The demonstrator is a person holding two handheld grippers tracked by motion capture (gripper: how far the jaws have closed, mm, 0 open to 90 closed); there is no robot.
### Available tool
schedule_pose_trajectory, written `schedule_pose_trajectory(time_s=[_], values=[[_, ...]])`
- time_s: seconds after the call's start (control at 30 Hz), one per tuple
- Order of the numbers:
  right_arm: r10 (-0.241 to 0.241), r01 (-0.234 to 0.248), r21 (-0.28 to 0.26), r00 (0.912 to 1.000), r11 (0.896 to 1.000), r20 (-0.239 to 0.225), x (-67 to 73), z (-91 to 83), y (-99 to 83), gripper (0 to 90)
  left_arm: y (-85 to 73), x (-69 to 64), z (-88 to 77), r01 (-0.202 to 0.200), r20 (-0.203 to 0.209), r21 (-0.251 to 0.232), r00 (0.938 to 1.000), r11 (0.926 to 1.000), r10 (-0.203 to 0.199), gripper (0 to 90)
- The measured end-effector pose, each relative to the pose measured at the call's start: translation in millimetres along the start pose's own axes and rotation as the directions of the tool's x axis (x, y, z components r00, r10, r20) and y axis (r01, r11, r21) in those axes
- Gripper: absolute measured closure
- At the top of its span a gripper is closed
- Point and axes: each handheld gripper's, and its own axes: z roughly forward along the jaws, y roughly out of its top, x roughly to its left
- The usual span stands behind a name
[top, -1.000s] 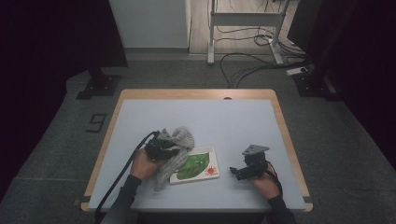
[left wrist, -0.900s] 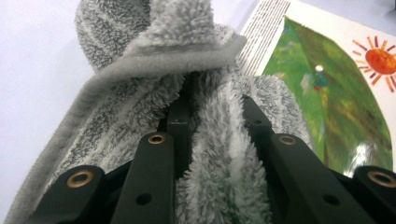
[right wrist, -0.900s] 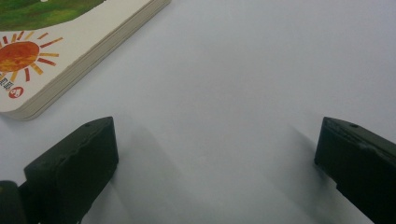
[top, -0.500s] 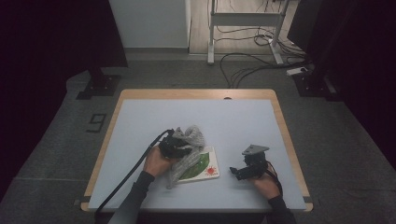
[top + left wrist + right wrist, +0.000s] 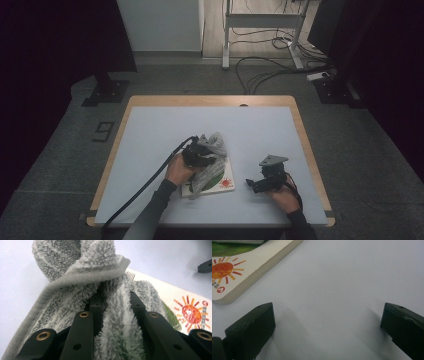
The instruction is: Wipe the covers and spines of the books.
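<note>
The left tool (image 5: 199, 156) is clenched on a bunched grey towel (image 5: 95, 277), whose pile is pressed between the two black jaws in the left gripper view. Since a second ago this tool has carried the towel across the worktop (image 5: 150, 135) toward the right and slightly away from the person, so the cloth now hangs over the upper left part of the picture book (image 5: 220, 181) rather than beside its left edge. Judging from that, the towel is being wiped or dragged over the book's cover, and the sun drawing at the book's lower right corner is not yet reached. The right tool (image 5: 261, 182) has kept its place just right of the book, its jaws wide apart with nothing between them, low over bare worktop. There are no containers on the worktop.
</note>
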Motion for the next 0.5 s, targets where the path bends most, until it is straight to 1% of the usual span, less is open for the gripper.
schedule_pose_trajectory(time_s=[0.2,0.5], values=[[-0.002,0.002,0.001,1.0000,1.000,-0.002,-0.1,-0.1,0.0,0.0,12.2,-6.8,9.9,-0.022,0.005,0.008,0.9998,0.9997,0.021,71.2],[-0.001,0.001,0.001,1.0000,1.000,-0.002,-0.1,-0.1,0.0,0.0,27.3,-16.1,23.3,-0.048,0.025,0.016,0.9986,0.9987,0.047,71.2]])
